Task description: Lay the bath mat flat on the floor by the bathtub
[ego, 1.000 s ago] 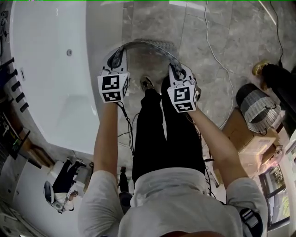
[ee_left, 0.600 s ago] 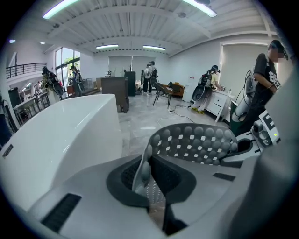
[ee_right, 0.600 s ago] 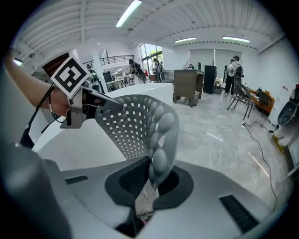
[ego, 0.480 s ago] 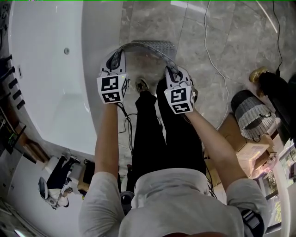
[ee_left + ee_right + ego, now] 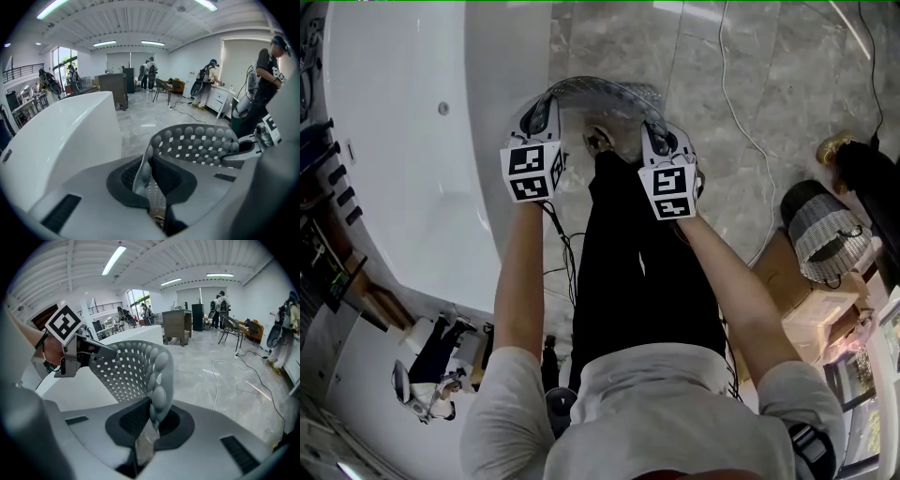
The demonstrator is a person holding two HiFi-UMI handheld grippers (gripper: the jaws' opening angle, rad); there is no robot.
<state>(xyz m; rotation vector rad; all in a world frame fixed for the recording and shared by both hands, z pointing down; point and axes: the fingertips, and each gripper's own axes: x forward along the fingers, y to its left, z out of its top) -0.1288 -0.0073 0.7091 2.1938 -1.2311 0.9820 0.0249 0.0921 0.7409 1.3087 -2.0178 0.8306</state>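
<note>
A grey rubber bath mat with round bumps and small holes hangs arched between my two grippers, above the marble floor beside the white bathtub. My left gripper is shut on the mat's left end, whose edge runs into its jaws. My right gripper is shut on the other end, and the mat bends up out of its jaws toward the left gripper. In the left gripper view the mat curves across to the right gripper.
A white cable trails over the floor at the right. A wicker basket and cardboard boxes stand at the far right. My legs and shoes are right under the mat. People stand in the room's background.
Both grippers have shifted a little with the mat held between them; the mat's arch now sits over my shoes, slightly further from my body.
</note>
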